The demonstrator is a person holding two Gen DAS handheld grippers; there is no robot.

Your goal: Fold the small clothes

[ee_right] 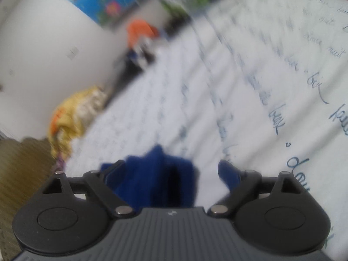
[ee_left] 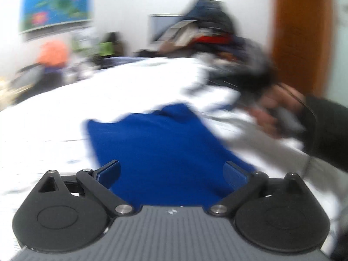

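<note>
A small blue garment [ee_left: 161, 145] lies on the white bed sheet [ee_left: 108, 100], right in front of my left gripper [ee_left: 174, 171]. The left gripper is open, its fingers [ee_left: 109, 171] wide apart over the garment's near edge. In the right wrist view the blue garment [ee_right: 161, 174] lies bunched between the fingers [ee_right: 228, 174] of my right gripper [ee_right: 171, 171], which is open too. The right hand with its gripper [ee_left: 280, 115] shows blurred at the right of the left wrist view. Both views are blurred by motion.
The sheet [ee_right: 250, 87] has blue handwriting printed on it. A pile of dark clothes [ee_left: 217, 43] lies at the far side of the bed. A yellow cloth [ee_right: 74, 117] hangs at the bed's left edge above the floor. An orange object [ee_right: 141, 30] and a wooden door [ee_left: 300, 37] stand beyond.
</note>
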